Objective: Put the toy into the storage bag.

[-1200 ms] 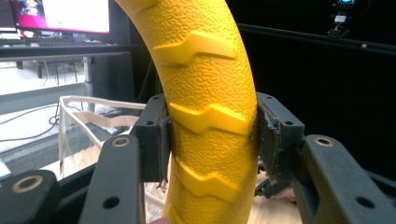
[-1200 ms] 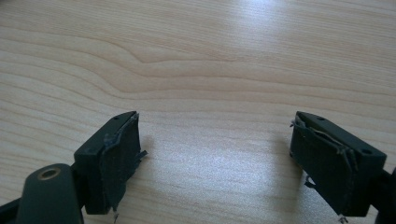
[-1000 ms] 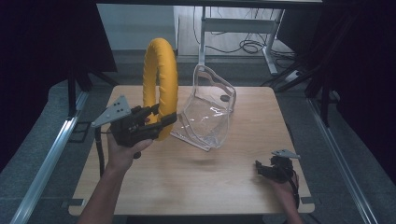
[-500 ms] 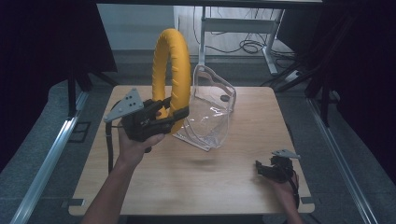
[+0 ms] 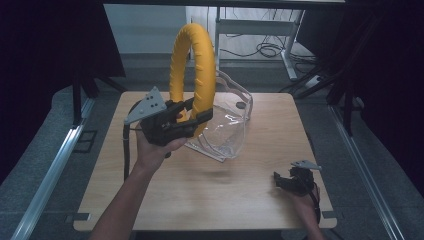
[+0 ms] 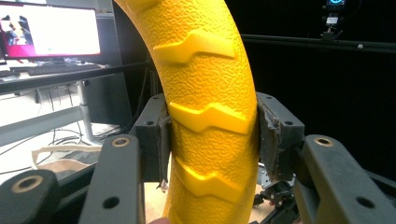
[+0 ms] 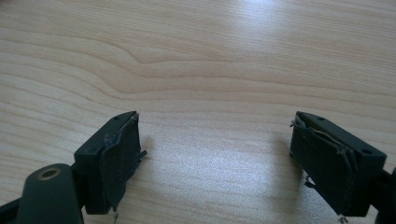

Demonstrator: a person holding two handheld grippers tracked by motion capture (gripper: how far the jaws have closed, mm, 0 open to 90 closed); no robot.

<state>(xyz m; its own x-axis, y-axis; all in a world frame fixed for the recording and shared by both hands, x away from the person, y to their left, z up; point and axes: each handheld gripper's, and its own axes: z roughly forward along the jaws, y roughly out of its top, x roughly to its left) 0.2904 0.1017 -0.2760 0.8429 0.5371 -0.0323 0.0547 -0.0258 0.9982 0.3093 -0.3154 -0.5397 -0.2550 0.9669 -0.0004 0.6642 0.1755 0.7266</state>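
Meanwhile, the counter (image 5: pixel 240 200) is left bare across its near half, with open room between the two hands. The yellow ring (image 5: pixel 194 75) has been carried higher and rightward since a second ago, and is held upright above the far left of the counter, just beside the clear bag (image 5: pixel 225 125). It is clamped between the jaws of the left hand-held gripper (image 5: pixel 192 116). The right hand-held gripper (image 5: pixel 287 181) is kept wide open and empty near the counter's right front edge.

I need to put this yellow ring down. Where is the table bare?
Bare: the near middle of the table, between the clear plastic case and right tongs; also the far right side. Crowded: around the left tongs holding the yellow ring.
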